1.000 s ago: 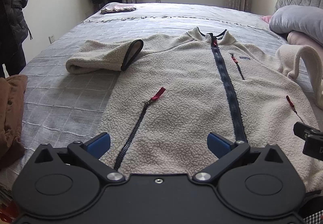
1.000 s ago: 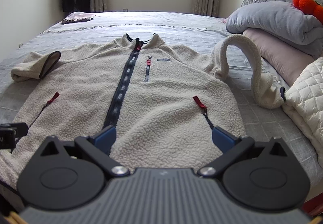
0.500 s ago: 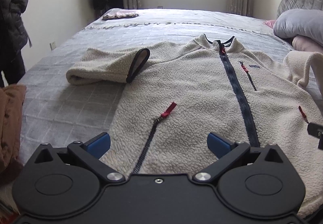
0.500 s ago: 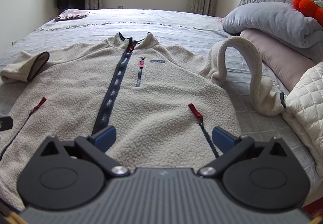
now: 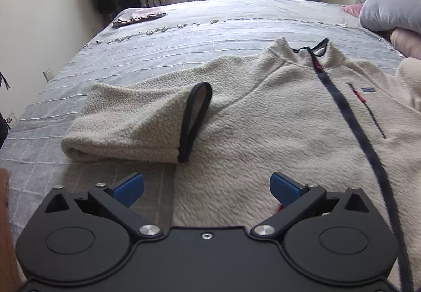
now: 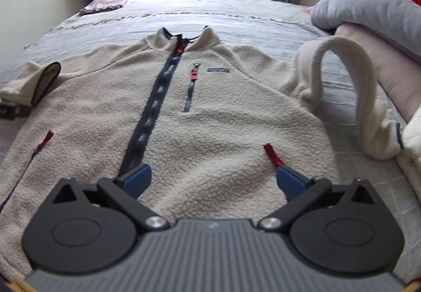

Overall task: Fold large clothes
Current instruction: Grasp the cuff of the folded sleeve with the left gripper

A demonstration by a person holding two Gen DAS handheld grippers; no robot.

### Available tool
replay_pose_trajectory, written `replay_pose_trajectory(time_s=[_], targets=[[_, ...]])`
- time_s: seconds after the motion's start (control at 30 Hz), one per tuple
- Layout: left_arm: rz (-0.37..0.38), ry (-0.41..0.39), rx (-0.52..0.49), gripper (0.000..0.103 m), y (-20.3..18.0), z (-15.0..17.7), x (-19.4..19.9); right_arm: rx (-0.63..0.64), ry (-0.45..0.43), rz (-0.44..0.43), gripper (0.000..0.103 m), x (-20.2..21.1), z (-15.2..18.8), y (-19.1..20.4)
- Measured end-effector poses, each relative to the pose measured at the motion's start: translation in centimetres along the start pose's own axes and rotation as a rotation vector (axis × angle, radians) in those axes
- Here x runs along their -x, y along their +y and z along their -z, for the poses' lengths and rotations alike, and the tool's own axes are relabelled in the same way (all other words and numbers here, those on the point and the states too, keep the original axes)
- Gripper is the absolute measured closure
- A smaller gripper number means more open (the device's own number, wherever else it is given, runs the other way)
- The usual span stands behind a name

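The cream fleece jacket lies zipped and face up across the middle of the grey bed. Its doubled-back sleeve sits left of centre. My left gripper and my right gripper both hang spread wide, holding nothing. I'd pinch the dark cuff deep, both fleece layers together.

Fleece jacket lies flat, front up, on the bed. Relative to jacket: one sleeve folded at its left; other sleeve arches at its right toward pillows; folded cloth beyond its collar, far left.
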State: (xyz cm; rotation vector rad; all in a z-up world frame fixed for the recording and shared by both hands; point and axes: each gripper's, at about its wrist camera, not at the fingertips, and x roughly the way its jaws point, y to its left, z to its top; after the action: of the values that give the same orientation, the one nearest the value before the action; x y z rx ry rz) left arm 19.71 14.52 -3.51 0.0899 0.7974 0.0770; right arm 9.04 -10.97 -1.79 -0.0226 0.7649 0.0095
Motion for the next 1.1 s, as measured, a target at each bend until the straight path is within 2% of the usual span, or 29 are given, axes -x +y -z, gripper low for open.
replay_pose_trajectory(time_s=[0.2,0.3,0.4,0.43,0.47,0.5,0.57,0.67,0.77,0.87,1.03,1.1], targets=[[-0.031,-0.024,-0.008,0.001,2.6,-3.4,-4.0,0.049,0.028,-0.017,0.000,-1.7,-1.0,0.3],[0.003,-0.030,-0.004,0.002,3.4,-4.7,-6.4,0.033,0.058,-0.026,0.000,-3.5,-1.5,-0.3],[0.047,-0.017,0.001,0.003,3.4,-5.3,-8.5,0.011,0.078,0.002,0.000,-5.3,-1.8,-1.1],[0.047,-0.018,0.004,0.006,3.3,-5.4,-9.0,0.004,0.086,0.005,0.000,-5.7,-1.9,-1.4],[0.023,-0.028,-0.002,0.029,3.1,-5.5,-9.4,-0.002,0.091,0.004,0.000,-6.0,-1.9,-1.5],[-0.023,-0.039,-0.015,0.051,2.9,-5.6,-9.5,-0.004,0.097,0.001,0.000,-6.3,-1.9,-1.6],[-0.067,-0.079,-0.012,0.075,3.7,-5.9,-8.8,0.002,0.107,0.005,0.000,-6.7,-1.8,-1.6],[-0.165,-0.159,0.044,0.085,7.3,-7.1,-6.2,0.017,0.108,0.013,0.000,-6.8,-1.7,-1.6],[-0.359,-0.220,0.044,0.086,12.2,-8.3,-3.8,0.013,0.105,0.023,0.000,-6.8,-1.9,-1.8],[-0.553,-0.218,0.051,0.087,17.7,-8.7,-2.8,0.012,0.094,0.031,0.000,-6.7,-2.3,-2.1],[-0.852,-0.108,0.060,0.086,26.8,-7.6,-4.8,0.007,0.086,0.049,0.000,-6.5,-2.7,-2.5],[-0.936,-0.010,0.036,0.074,29.6,-6.9,-6.0,0.004,0.081,0.053,0.000,-6.4,-2.8,-2.9]])
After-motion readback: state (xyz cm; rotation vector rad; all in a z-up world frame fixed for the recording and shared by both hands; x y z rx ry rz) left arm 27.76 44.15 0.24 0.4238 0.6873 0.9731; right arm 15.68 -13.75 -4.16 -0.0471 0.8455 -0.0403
